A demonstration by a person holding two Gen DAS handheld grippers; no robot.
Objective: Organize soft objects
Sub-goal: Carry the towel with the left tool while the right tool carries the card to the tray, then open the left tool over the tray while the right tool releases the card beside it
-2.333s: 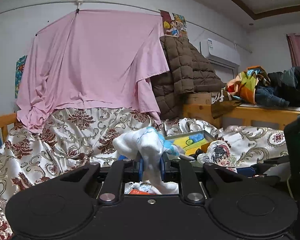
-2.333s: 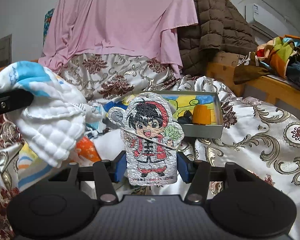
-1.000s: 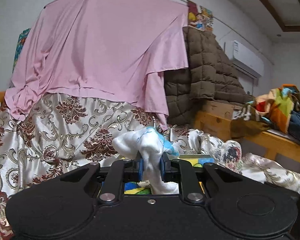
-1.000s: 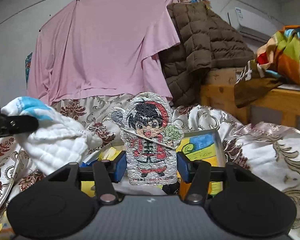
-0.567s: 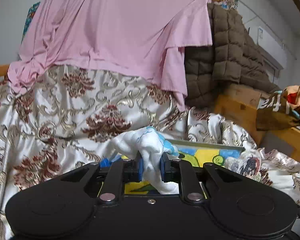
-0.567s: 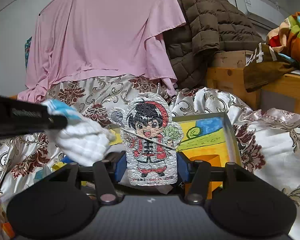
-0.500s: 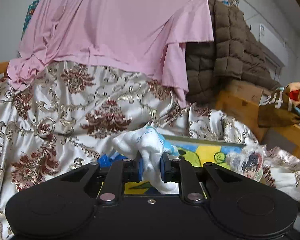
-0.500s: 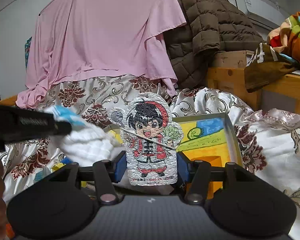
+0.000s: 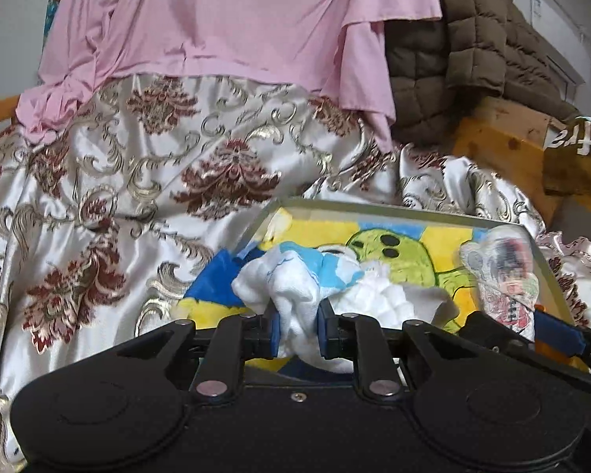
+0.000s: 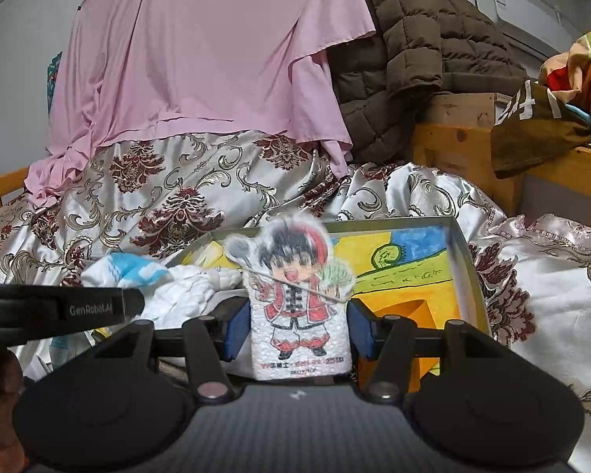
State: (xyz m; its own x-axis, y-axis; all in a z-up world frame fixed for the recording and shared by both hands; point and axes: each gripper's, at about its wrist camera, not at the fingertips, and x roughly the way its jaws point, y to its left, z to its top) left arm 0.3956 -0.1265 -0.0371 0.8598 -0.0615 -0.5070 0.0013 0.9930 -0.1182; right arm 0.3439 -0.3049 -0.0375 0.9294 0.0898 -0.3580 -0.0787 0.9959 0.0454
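My left gripper (image 9: pixel 297 329) is shut on a white and blue quilted cloth (image 9: pixel 295 283), which droops over the near left corner of a shallow box (image 9: pixel 374 209) lined with a yellow, green and blue cartoon picture. My right gripper (image 10: pixel 297 329) is shut on a flat foam cartoon-boy figure (image 10: pixel 295 295), held upright over the same box (image 10: pixel 459 254). In the left wrist view that figure (image 9: pixel 504 276) shows blurred at the box's right side. In the right wrist view the cloth (image 10: pixel 153 280) and the black left gripper body (image 10: pixel 59 307) sit at left.
The box rests on a cream satin bedspread (image 9: pixel 138 197) with maroon flowers. A pink sheet (image 10: pixel 201 63) and a brown quilted jacket (image 10: pixel 413 47) hang behind. A wooden bed frame (image 10: pixel 465 138) with piled clothes (image 10: pixel 571 79) stands at right. An orange shape (image 10: pixel 406 315) lies inside the box.
Both grippers have come closer to the box and tilted down. The left one carried the cloth from above the bedspread to the box's near left corner. Both grips are unchanged.
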